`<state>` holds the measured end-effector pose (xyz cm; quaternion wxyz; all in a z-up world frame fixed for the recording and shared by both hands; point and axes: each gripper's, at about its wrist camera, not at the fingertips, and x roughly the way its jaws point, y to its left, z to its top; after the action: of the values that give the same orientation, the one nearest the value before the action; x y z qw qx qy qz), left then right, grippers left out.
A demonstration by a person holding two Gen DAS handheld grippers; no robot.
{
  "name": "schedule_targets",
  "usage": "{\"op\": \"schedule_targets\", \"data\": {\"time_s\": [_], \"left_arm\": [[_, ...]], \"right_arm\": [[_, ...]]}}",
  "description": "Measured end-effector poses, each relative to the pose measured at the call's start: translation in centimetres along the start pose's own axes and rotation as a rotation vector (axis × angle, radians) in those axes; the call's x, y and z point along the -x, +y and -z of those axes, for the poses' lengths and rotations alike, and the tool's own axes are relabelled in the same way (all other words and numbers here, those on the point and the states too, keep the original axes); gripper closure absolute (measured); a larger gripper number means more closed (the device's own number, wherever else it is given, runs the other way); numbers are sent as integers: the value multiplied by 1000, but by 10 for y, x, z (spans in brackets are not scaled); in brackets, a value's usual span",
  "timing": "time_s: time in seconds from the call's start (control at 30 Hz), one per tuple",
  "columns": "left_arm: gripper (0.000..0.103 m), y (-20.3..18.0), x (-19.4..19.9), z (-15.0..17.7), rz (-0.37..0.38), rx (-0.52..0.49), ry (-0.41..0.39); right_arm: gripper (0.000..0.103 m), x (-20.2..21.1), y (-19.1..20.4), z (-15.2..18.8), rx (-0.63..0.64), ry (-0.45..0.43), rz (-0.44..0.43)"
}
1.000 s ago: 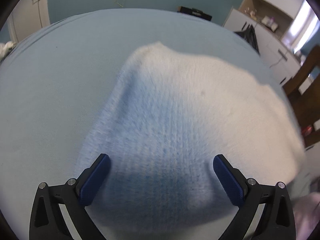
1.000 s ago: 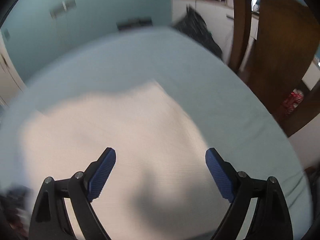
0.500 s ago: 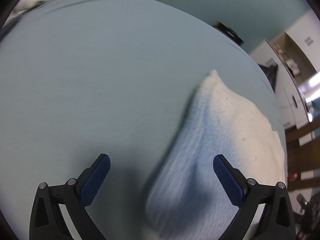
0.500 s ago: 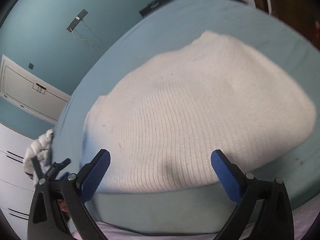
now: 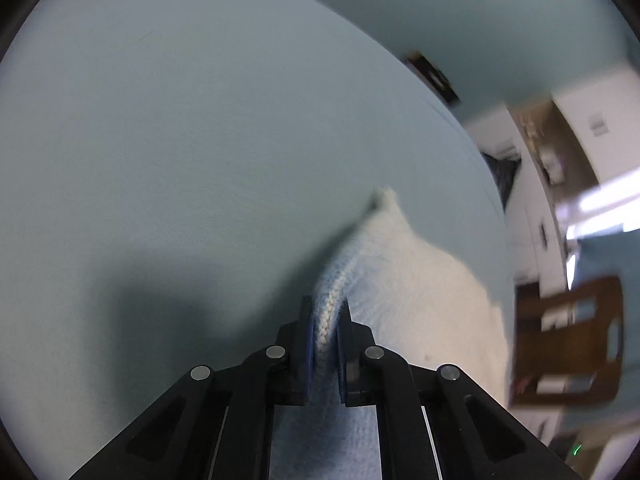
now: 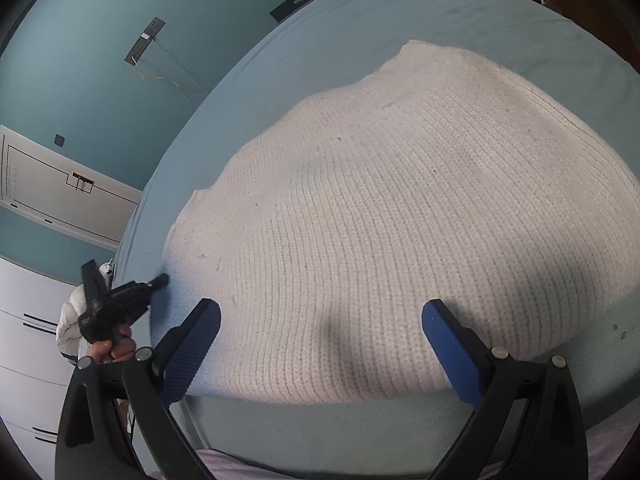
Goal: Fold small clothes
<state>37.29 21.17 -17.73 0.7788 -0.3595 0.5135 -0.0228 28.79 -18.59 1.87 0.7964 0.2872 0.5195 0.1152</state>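
Observation:
A white knitted garment (image 6: 400, 216) lies spread flat on the light blue bed sheet (image 6: 320, 40). In the left wrist view my left gripper (image 5: 325, 320) is shut on the garment's (image 5: 408, 288) left edge, and a ridge of knit shows between its blue pads. The same gripper (image 6: 158, 280) appears small in the right wrist view, held by a hand (image 6: 118, 348) at the garment's left side. My right gripper (image 6: 320, 320) hangs open over the garment's near edge, with nothing pinched between its blue fingers (image 6: 448, 340).
The blue sheet (image 5: 200, 160) stretches wide to the left of the garment. A wooden chair (image 5: 568, 340) and white cabinets (image 5: 536, 200) stand off the bed's right side. White drawers (image 6: 28, 340) and a teal wall (image 6: 100, 40) lie to the left.
My left gripper slid left to the garment's edge and closed on it. My right gripper swung down over the garment's near edge and stayed open.

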Motion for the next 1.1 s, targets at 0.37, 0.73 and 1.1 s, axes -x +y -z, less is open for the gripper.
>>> {"op": "schedule_targets", "data": {"time_s": [0.37, 0.73, 1.1], "left_arm": [[4, -100, -10, -21, -181, -100, -21], [0, -205, -149, 31, -337, -427, 79], [0, -260, -132, 68, -600, -644, -175]], "right_arm": [[4, 3, -9, 5, -51, 36, -18], [4, 10, -19, 4, -75, 59, -12], [4, 16, -30, 2, -96, 62, -30]]}}
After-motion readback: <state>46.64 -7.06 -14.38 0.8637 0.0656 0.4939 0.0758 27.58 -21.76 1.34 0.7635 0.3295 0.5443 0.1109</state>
